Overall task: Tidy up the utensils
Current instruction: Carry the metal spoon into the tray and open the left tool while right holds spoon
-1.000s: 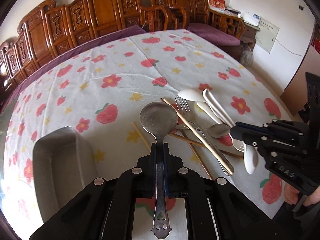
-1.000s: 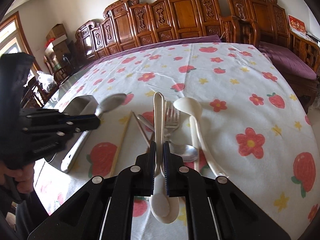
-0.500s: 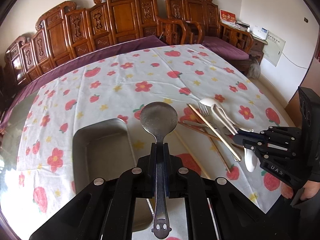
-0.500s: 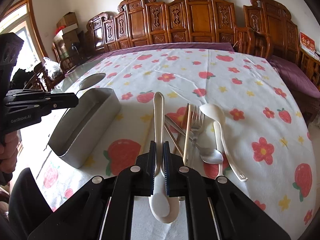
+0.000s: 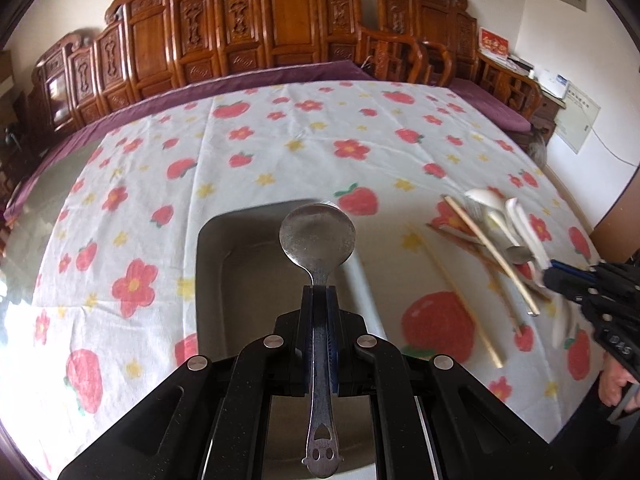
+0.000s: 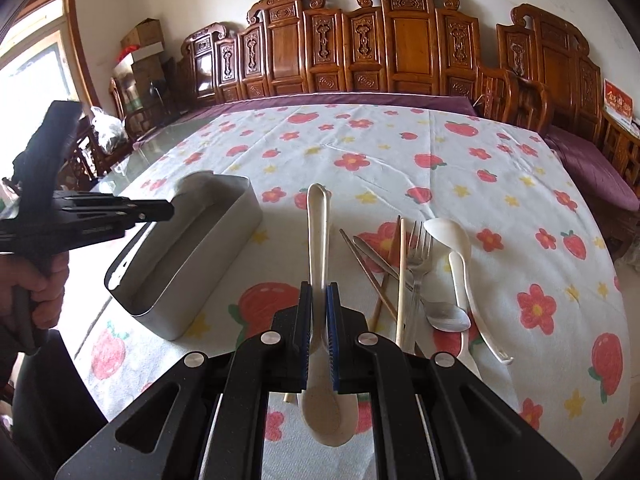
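Observation:
My left gripper (image 5: 319, 292) is shut on the handle of a metal spoon (image 5: 317, 237), holding its bowl above the far end of a rectangular metal tray (image 5: 216, 280). My right gripper (image 6: 319, 290) is shut on a cream plastic spoon (image 6: 318, 220), held above the cloth right of the tray (image 6: 224, 240). The left gripper also shows in the right wrist view (image 6: 166, 211), over the tray. On the cloth lie a fork (image 6: 418, 256), a metal spoon (image 6: 448, 316), white plastic spoons (image 6: 450, 236) and chopsticks (image 6: 400, 280).
The table wears a white cloth with strawberries and flowers (image 5: 320, 140). Carved wooden chairs (image 5: 280, 32) line its far side. The utensil pile lies right of the tray in the left wrist view (image 5: 500, 232). A window and boxes are at far left (image 6: 140, 40).
My left gripper has carried the metal spoon leftward from the utensil pile to above the tray. My right gripper has lifted the cream spoon and shifted slightly toward the tray.

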A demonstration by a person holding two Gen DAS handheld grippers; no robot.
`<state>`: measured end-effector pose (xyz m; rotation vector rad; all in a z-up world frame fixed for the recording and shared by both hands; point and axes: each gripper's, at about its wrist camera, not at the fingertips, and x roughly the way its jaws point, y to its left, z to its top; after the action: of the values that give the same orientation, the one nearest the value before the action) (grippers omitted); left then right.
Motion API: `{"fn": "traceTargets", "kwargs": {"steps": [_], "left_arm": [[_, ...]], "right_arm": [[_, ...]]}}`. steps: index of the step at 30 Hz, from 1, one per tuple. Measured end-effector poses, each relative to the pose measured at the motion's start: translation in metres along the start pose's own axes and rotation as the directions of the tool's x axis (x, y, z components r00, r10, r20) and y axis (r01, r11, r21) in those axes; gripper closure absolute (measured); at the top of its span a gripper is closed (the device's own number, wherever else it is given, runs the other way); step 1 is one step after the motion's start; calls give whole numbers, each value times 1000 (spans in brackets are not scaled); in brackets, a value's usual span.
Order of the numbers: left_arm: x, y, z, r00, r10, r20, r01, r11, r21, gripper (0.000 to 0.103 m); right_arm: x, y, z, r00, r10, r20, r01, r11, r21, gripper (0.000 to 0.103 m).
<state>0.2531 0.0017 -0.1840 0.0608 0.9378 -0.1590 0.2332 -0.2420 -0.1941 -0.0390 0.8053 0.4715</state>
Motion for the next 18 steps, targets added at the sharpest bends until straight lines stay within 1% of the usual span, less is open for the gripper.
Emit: {"fn": "traceTargets", "kwargs": {"steps": [5, 9, 14, 18], "left_arm": [[33, 19, -6, 998, 29, -53, -30, 999, -25, 98], [53, 22, -9, 993, 41, -109, -44, 999, -24, 98], [61, 17, -13, 990, 32, -136, -31, 999, 8, 98], [66, 20, -15, 988, 23, -152, -24, 1000, -1, 98]], "right_arm": [[4, -1, 3, 999, -45, -20, 45, 999, 5, 94], [2, 0, 6, 998, -53, -18, 53, 998, 24, 94], [6, 10, 12, 998, -56, -28, 56, 998, 17, 94], [10, 20, 17, 997, -60, -37, 60, 998, -9, 94]]}}
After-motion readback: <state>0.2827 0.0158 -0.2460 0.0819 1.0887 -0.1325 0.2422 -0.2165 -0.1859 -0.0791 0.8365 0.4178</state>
